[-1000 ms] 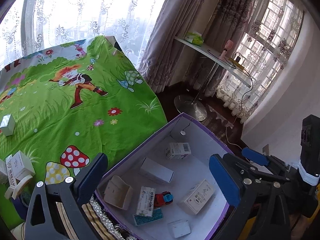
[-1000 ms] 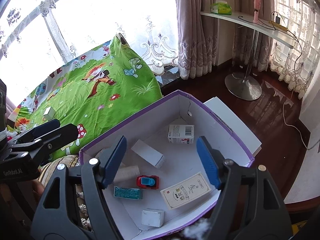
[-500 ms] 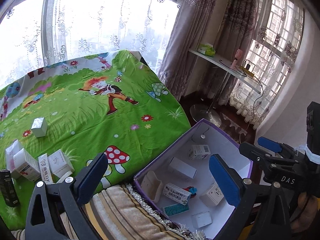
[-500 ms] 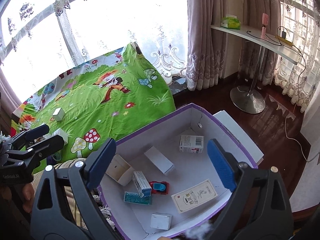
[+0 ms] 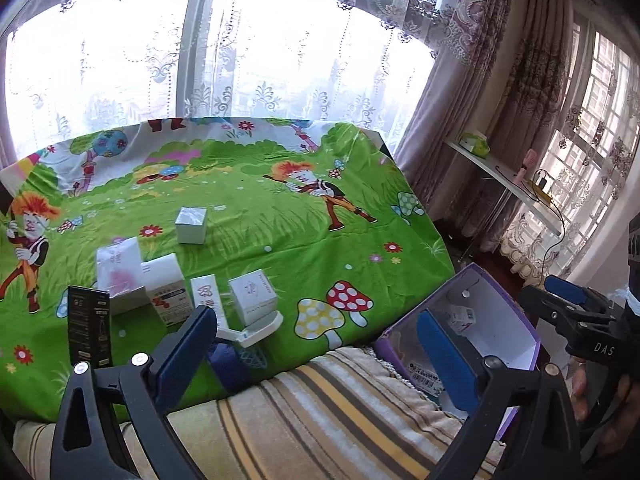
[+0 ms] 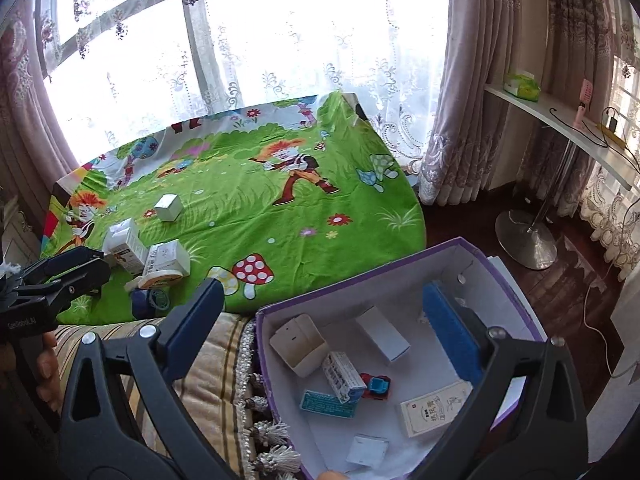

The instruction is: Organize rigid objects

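Fronting lace curtains (image 5: 280,60), cartoon-print cloth (image 5: 280,232).

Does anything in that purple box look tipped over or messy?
Yes. In the purple box, a striped carton leans tilted across the teal carton and against the red toy car; the other boxes lie scattered at mixed angles.

A home living room: lace curtains (image 5: 248,60) over big windows, heavy drapes (image 6: 468,80), dark wood floor (image 6: 568,280), a cartoon-print cloth (image 5: 256,232) over the surface.
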A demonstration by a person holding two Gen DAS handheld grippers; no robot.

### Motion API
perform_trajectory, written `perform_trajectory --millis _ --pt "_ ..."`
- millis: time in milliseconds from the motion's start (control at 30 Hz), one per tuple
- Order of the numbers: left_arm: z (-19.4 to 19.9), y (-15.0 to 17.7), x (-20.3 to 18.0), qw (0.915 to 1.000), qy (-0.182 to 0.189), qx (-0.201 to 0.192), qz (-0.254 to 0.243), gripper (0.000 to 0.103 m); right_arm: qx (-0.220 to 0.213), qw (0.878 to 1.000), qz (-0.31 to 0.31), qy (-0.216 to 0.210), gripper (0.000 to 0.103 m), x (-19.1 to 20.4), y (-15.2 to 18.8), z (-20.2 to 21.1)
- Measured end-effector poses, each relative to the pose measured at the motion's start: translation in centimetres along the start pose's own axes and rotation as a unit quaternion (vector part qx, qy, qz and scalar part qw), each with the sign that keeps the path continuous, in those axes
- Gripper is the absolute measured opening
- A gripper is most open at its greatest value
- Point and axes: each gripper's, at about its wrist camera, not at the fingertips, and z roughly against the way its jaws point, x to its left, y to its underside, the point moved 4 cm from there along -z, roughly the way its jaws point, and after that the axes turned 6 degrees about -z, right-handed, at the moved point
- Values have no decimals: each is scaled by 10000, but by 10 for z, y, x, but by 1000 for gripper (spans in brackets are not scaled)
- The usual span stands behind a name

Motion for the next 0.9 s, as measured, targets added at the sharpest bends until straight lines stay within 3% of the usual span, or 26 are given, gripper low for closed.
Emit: perform_trajectory --millis 167,467,767,900 --pt "18 12 47 9987 -409 -84 279 101 119 9986 300 -408 100 37 6 -8" --pt "26 33 122 9931 -937 236 667 101 333 9929 864 -748 100 93 9 -26" --pt "0 47 170 9851 -1261 859 800 101 536 9856 1310 -931 100 146 7 -46" --pt "-15 54 183 9806 -1236 1177 967 99 663 9806 1526 -1036 100 173 6 -60"
